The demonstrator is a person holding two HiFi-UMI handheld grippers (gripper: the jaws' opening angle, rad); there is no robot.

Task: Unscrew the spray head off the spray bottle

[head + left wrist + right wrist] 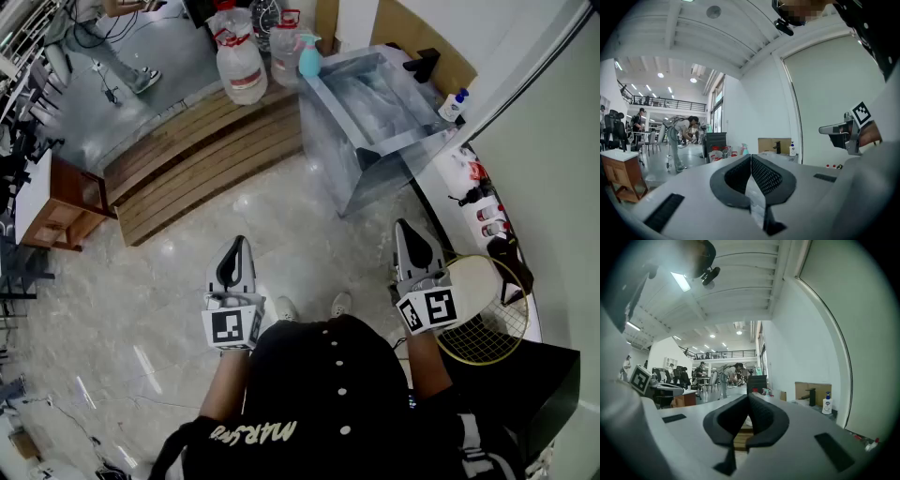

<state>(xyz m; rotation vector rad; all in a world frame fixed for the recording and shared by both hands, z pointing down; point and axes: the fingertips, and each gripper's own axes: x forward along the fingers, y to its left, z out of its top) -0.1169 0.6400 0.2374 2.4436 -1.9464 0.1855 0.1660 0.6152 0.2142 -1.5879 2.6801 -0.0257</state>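
Note:
A small teal spray bottle stands far ahead, between the water jugs and the steel sink; the left gripper view shows it as a tiny teal shape in the distance. My left gripper is held at waist height over the marble floor, jaws closed together with nothing between them. At the same height, my right gripper is likewise shut and empty. Both point forward, well short of the bottle.
A steel sink unit stands ahead on the right, with a pump bottle behind it. Two large water jugs sit by a wooden slat platform. A racket and small bottles lie on the right counter. A person bends over in the hall.

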